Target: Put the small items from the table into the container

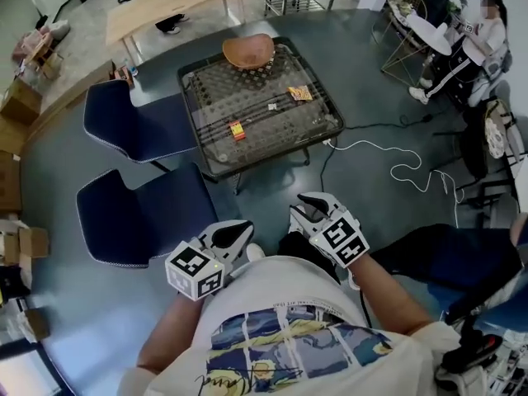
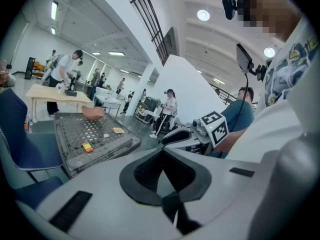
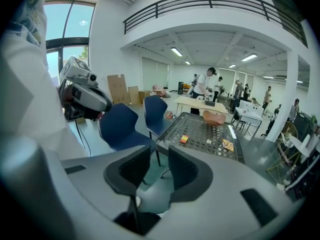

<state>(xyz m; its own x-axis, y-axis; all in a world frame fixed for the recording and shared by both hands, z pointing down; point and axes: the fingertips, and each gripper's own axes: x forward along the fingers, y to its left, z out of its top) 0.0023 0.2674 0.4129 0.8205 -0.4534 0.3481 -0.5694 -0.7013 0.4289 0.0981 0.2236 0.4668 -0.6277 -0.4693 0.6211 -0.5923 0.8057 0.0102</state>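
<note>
A dark mesh-topped table [image 1: 216,157] stands ahead of me. At its far edge sits an orange-brown bowl [image 1: 247,52]. Small items lie on the mesh: a red and yellow packet [image 1: 237,130], an orange packet [image 1: 300,93] and a tiny piece [image 1: 271,106]. Both grippers are held close to my body, well short of the table. My left gripper [image 1: 235,236] has its pad tips together with nothing in them [image 2: 162,151]. My right gripper [image 1: 312,209] shows a gap between its pads, and nothing is in it [image 3: 157,155]. The right gripper view shows the bowl [image 3: 214,118] and the red packet [image 3: 183,139].
Two blue chairs [image 1: 136,118] [image 1: 144,209] stand left of the table, the nearer one between me and it. A white cable [image 1: 404,172] loops on the floor at the right. A wooden table [image 1: 177,2] and people are farther back. Cardboard boxes [image 1: 21,97] line the left side.
</note>
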